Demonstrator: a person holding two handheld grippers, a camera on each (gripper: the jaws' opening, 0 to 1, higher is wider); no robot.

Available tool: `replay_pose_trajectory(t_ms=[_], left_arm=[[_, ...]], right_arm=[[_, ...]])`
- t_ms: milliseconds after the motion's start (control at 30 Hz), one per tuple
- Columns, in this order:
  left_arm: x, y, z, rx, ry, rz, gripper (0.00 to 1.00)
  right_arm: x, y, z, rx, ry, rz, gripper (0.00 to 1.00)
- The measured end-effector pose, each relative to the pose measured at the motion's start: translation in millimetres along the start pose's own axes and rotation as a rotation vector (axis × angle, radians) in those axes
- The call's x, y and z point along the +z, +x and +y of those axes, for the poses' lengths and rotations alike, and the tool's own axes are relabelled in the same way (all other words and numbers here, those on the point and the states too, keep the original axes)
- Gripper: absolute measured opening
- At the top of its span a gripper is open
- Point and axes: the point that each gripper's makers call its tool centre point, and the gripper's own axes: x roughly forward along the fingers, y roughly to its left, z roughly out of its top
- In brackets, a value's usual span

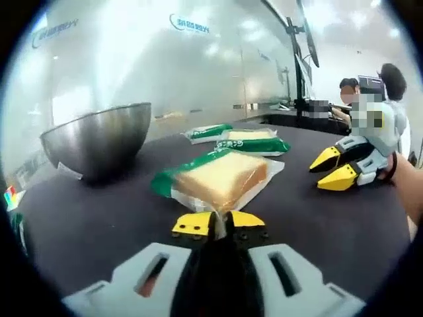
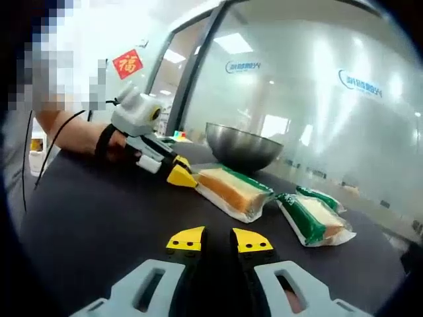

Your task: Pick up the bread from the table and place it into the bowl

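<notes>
We see the wrapped bread point(image 1: 221, 179) lying on the dark table point(image 1: 86, 224) beside the steel bowl point(image 1: 99, 140), its near wrapper edge pinched in our closed left gripper point(image 1: 219, 222). Two more green-wrapped packs point(image 1: 254, 141) lie behind it. Our right gripper point(image 2: 218, 240) hovers narrow and empty; the glass wall's writing point(image 2: 361, 84) is unreadable.

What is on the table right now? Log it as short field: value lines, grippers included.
surface: dark table
bowl: metal bowl, upright, nothing visible inside
nearest bread: wrapped bread slice, lying on the table beside the bowl
other bread: two more packets farther along
left gripper: jaws shut on the edge of the nearest bread's wrapper
right gripper: jaws close together, holding nothing, hovering over the table
</notes>
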Motion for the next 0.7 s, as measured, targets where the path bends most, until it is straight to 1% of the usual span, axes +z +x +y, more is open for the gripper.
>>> replay_pose_trajectory(t_ms=[33,67,100,167,200,267,333,367,400,433,467,500,533,567,633,667,700], left_arm=[[-1.6,-4.6,-1.3,-0.019,-0.009,0.004,0.0],[-4.6,-3.6,-0.4,-0.049,-0.027,0.01,0.0],[-5.4,-8.8,-3.5,-0.086,-0.029,0.008,0.0],[-11.1,-20.5,-0.6,-0.097,-0.013,0.024,0.0],[-14.1,-30.8,-2.6,-0.117,-0.004,0.02,0.0],[-22.8,-47.6,1.0,-0.131,-0.007,0.027,0.0],[-30.2,-67.8,-1.8,-0.169,-0.025,0.023,0.0],[-31.6,-73.8,-3.2,-0.179,-0.02,0.018,0.0],[-32.5,-83.9,-7.7,-0.203,0.01,0.007,0.0],[-36.3,-92.9,-9.5,-0.211,0.04,0.011,0.0],[-38.7,-102.2,-13.3,-0.23,0.07,0.007,0.0],[-41.7,-111.2,-16.8,-0.252,0.084,0.006,0.0],[-44.1,-119.8,-20.2,-0.277,0.081,0.002,0.0],[-46.9,-127.2,-21.3,-0.294,0.07,0.001,0.0],[-51.7,-139.8,-24.6,-0.33,0.069,-0.01,0.0],[-52.9,-143.7,-24.2,-0.333,0.064,-0.015,0.0],[-52.7,-144.3,-24.8,-0.333,0.054,-0.025,0.0]], right_arm=[[0.2,-0.2,0.0,0.002,0.0,-0.001,0.14],[1.3,-0.3,1.3,0.007,0.004,-0.006,0.15],[3.2,-0.4,3.4,0.016,0.009,-0.013,0.18],[6.3,-0.3,8.4,0.043,0.019,-0.03,0.22],[7.0,-0.1,11.1,0.055,0.019,-0.032,0.24],[8.8,0.8,19.7,0.086,0.004,-0.033,0.25],[11.9,1.6,32.4,0.135,-0.012,-0.04,0.29],[13.2,2.0,38.6,0.157,-0.017,-0.041,0.32],[15.9,2.0,47.9,0.199,-0.024,-0.053,0.36],[19.4,1.1,55.4,0.242,-0.031,-0.073,0.38],[24.1,-0.4,63.0,0.282,-0.03,-0.097,0.39],[27.3,-2.2,68.5,0.324,-0.024,-0.117,0.4],[29.7,-4.1,75.8,0.366,-0.013,-0.13,0.4],[29.0,-4.9,80.8,0.392,0.008,-0.122,0.4],[26.4,-1.6,80.0,0.396,0.026,-0.101,0.39],[26.9,-0.7,80.8,0.397,0.041,-0.097,0.39],[29.6,-0.3,83.3,0.401,0.076,-0.098,0.38]])
